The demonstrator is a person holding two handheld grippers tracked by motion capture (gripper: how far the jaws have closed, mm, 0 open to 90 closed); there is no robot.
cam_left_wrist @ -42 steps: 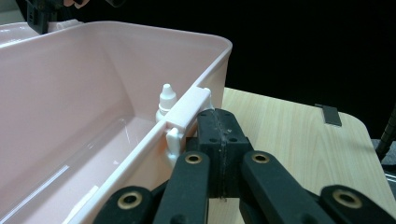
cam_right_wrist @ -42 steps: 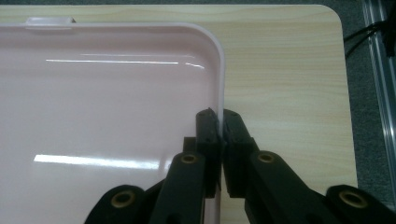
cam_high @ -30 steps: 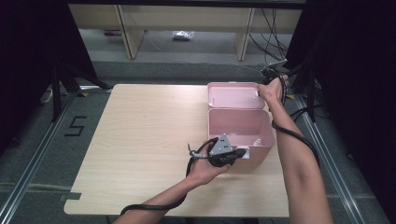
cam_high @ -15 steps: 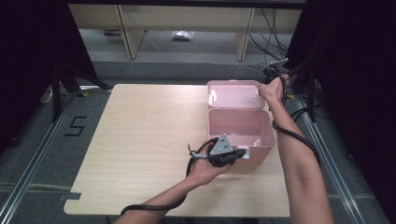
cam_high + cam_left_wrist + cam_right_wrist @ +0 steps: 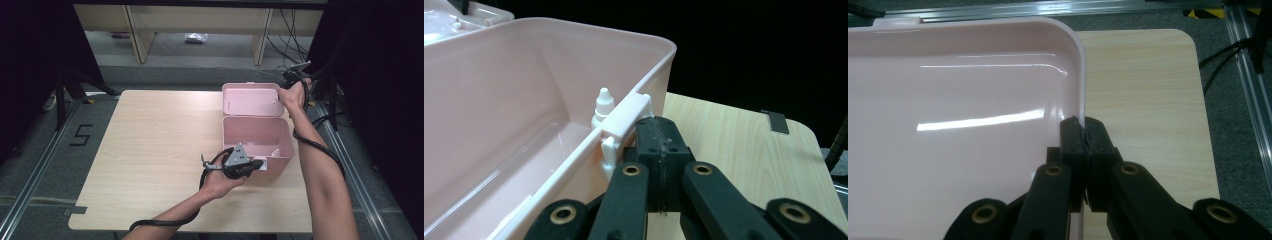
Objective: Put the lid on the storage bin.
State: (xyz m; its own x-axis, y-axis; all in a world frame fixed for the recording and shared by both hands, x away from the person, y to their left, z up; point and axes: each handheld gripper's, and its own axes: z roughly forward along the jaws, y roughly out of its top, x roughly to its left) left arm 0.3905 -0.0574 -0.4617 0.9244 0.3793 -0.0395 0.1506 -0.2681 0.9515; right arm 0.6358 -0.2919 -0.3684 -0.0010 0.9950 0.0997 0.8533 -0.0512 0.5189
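Note:
An open pink box [image 5: 231, 134] stands at the table's right, its lid [image 5: 250, 100] folded back flat behind it. A small white dropper bottle [image 5: 603, 104] stands inside the box [image 5: 499, 100] against the front wall, and it shows too as the bottle [image 5: 274, 152] in the high view. My left gripper [image 5: 260, 165] is at the box's front wall. Its jaws [image 5: 659, 147] are pressed together right beside the pink latch [image 5: 624, 122], and nothing shows between them. My right gripper [image 5: 284, 89] is shut on the lid's right rim [image 5: 1082, 107], which runs between its jaws [image 5: 1083, 137].
The light wooden table [image 5: 155, 145] stretches bare to the left of the box. Metal rails [image 5: 35, 170] run along the floor on both sides. Shelving [image 5: 200, 20] and cables [image 5: 295, 35] lie beyond the far edge.

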